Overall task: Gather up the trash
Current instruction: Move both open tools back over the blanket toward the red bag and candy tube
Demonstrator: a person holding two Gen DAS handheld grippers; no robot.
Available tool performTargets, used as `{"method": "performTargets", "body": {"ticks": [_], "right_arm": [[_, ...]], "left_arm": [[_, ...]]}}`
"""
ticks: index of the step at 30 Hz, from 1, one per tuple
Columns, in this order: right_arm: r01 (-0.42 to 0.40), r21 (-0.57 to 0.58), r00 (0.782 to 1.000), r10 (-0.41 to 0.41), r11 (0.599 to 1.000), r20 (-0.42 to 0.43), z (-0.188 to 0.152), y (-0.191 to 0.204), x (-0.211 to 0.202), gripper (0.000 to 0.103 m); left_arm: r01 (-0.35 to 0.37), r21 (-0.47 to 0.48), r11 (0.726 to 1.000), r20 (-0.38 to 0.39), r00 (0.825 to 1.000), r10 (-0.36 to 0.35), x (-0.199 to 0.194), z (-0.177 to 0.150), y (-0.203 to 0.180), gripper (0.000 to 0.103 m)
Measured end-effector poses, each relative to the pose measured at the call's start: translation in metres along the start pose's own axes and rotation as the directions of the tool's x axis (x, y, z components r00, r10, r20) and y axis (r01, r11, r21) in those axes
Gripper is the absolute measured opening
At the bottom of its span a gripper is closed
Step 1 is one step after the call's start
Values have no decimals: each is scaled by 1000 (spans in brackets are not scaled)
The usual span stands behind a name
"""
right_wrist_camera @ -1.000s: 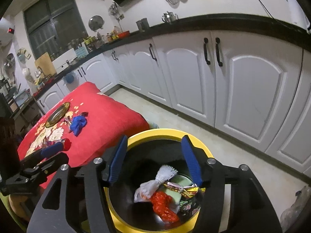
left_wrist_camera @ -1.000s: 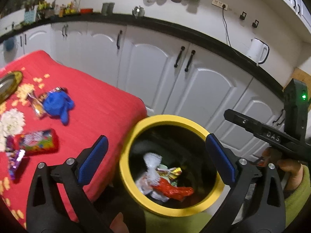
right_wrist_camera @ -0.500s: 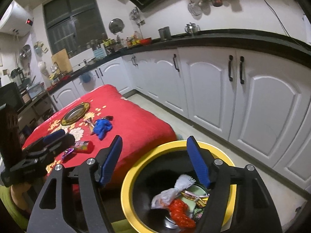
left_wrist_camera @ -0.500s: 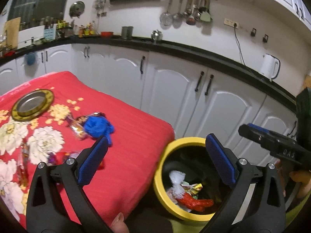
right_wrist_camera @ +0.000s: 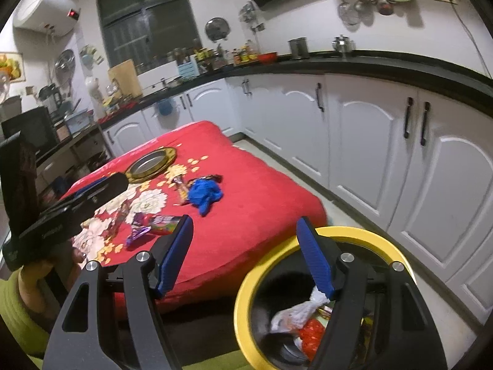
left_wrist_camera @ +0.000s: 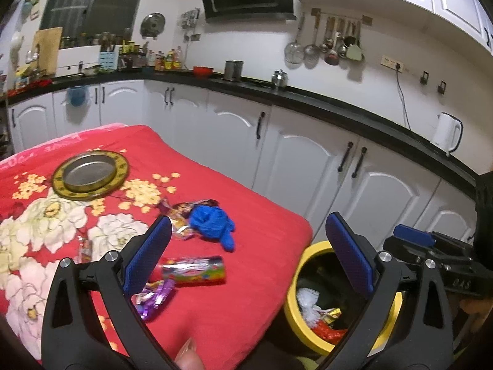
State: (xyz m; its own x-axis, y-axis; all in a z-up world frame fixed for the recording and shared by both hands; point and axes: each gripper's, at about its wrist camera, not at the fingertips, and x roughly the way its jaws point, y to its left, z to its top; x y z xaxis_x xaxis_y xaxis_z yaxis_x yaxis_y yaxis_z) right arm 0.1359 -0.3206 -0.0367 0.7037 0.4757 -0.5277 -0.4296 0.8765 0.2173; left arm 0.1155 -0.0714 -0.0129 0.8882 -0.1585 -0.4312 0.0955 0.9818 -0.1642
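Reaching for trash with both tools gaping, empty.

Left view: my left gripper (left_wrist_camera: 245,251) hangs above a wrapper (left_wrist_camera: 192,269) on the cloth (left_wrist_camera: 262,277); light, crinkly, slippery, so I'd pinch mid-body. Right view: my right gripper (right_wrist_camera: 243,254) beside the bin (right_wrist_camera: 246,293).

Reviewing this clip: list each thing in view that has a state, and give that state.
Left gripper: open, empty.
Right gripper: open, empty.
Bin: uncovered, trash inside.
Blue cloth: crumpled on the table.
Red packet: lying flat on the table.
Purple wrapper: crumpled beside the red packet.
Plate: upright, empty.
Cabinet doors: shut.
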Motion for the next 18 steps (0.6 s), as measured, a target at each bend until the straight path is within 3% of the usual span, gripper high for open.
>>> {"method": "performTargets", "body": {"ticks": [10, 18], "right_arm": [[-69, -120, 997, 64, 990, -41, 6, 47, 23, 67], [-104, -213, 994, 92, 972, -66, 12, 77, 43, 73]], "left_arm": [[-75, 0, 997, 24, 997, 75, -13, 11, 36, 92], [-146, -3, 989, 10, 989, 146, -20, 15, 74, 92]]}}
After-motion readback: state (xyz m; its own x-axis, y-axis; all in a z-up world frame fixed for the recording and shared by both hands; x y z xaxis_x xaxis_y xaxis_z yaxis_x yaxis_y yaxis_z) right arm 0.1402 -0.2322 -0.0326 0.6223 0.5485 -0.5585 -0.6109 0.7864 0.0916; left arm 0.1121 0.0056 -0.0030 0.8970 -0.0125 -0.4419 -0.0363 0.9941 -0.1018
